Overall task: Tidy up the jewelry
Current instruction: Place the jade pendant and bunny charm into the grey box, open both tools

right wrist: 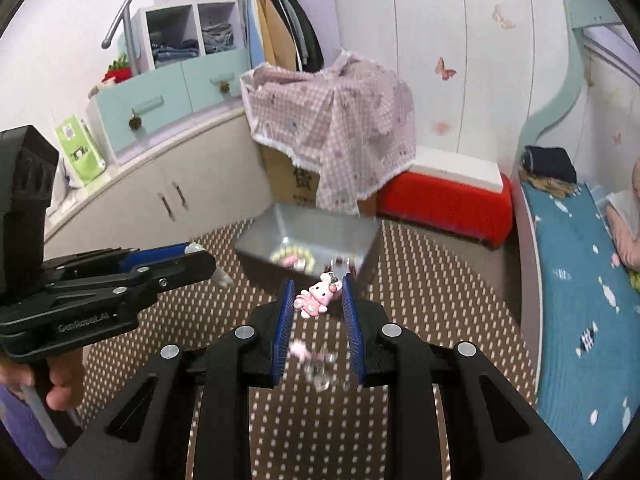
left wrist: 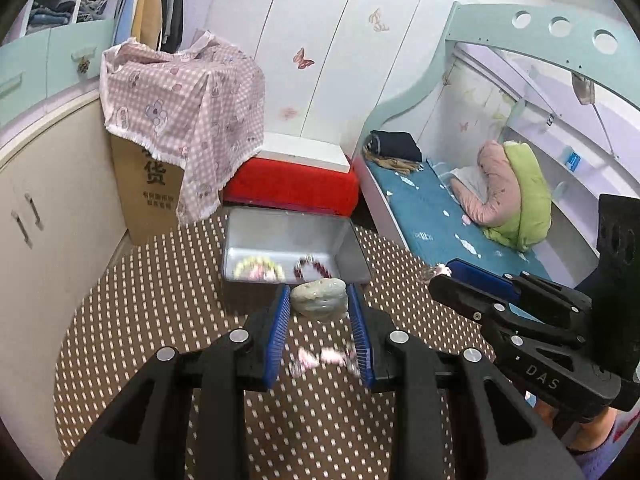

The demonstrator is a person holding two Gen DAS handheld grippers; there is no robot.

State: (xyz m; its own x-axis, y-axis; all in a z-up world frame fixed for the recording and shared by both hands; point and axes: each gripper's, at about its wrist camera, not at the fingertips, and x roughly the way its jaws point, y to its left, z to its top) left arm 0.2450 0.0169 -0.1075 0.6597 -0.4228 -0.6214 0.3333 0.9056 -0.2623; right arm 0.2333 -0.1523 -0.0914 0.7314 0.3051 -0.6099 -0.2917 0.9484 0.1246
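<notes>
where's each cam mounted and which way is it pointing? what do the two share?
Left wrist: sits on the left gripper, looking forward and down along its blue fingers at a pale green bracelet between them and the metal tray beyond; the right gripper enters from the right.
Right wrist: sits on the right gripper, facing the same tray, a pink bunny charm between its fingers; the left gripper and the hand holding it show at left.
Shared: tray, dotted mat, red box, checked cloth, bed.

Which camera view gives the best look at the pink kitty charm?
The right wrist view: the pink kitty charm hangs sharp and close between the right claw. In the left wrist view only a small bit peeks past that claw's tip.
</notes>
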